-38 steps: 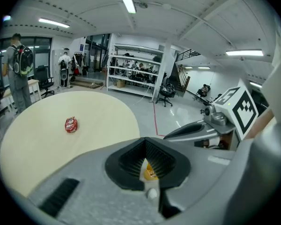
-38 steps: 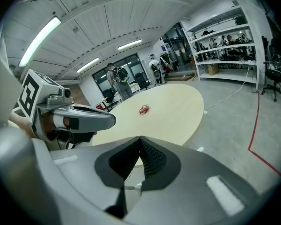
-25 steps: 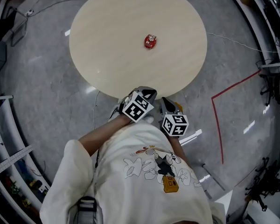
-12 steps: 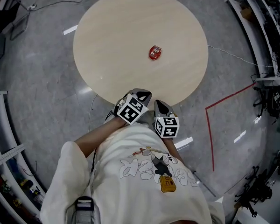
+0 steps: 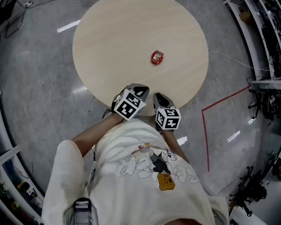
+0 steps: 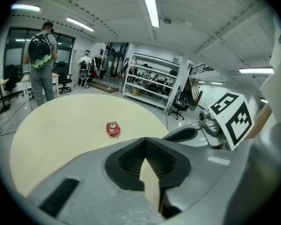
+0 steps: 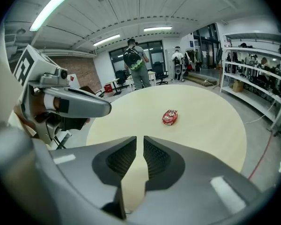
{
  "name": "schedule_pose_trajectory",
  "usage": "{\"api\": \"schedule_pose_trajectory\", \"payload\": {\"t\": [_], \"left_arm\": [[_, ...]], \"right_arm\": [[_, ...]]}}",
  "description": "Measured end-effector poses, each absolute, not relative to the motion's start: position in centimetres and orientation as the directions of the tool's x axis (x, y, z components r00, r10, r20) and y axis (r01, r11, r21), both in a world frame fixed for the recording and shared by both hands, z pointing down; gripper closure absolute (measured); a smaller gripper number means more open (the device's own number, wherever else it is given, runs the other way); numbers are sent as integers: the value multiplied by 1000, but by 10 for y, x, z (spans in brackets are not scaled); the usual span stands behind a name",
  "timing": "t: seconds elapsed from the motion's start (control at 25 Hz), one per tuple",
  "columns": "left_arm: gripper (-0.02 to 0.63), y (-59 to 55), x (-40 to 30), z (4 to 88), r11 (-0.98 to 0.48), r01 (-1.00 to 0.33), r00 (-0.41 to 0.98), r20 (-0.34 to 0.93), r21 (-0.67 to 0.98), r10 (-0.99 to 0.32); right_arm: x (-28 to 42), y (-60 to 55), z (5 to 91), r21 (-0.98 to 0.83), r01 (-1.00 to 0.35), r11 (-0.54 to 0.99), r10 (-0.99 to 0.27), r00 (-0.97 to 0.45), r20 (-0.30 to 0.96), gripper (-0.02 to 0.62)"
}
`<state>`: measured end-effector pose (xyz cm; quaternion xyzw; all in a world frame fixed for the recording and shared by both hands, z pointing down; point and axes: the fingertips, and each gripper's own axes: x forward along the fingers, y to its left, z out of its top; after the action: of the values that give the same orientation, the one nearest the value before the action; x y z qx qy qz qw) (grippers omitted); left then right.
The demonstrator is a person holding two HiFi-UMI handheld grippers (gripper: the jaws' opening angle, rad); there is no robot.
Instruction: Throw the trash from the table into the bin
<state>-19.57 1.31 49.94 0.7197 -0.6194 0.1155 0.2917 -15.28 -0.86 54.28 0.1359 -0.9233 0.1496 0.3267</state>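
Observation:
A small red crumpled wrapper (image 5: 157, 57) lies alone on the round beige table (image 5: 126, 27), right of its middle. It also shows as the wrapper (image 6: 113, 128) in the left gripper view and the wrapper (image 7: 170, 116) in the right gripper view. Both grippers hover side by side at the table's near edge, well short of the wrapper. My left gripper (image 5: 139, 89) (image 6: 144, 140) is shut and empty. The jaws of my right gripper (image 5: 160, 97) (image 7: 140, 138) are opening, with a narrow slit and nothing between them.
A person with a backpack (image 6: 40, 62) (image 7: 132, 60) stands beyond the table's far side. Metal shelving (image 5: 264, 36) lines the right. A red tape line (image 5: 205, 125) runs on the grey floor right of me, and cables (image 5: 234, 55) trail near the table.
Both grippers have moved forward together to the table's near edge, keeping side by side. The wrapper has not moved on the table.

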Motion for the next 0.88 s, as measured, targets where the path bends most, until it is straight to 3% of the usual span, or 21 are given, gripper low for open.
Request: {"api": "schedule_pose_trajectory", "payload": {"t": [0.48,0.88], "left_arm": [[600,16,-264,493,-15,-960,163,512,281,-843],[600,7,-312,489,99,-947,80,522,306,-849]], "right_arm": [[-195,-86,574,-183,-416,891,-184,-698,692,357],[-230,-150,605,-95,-404,910,-195,-619,761,248]]}}
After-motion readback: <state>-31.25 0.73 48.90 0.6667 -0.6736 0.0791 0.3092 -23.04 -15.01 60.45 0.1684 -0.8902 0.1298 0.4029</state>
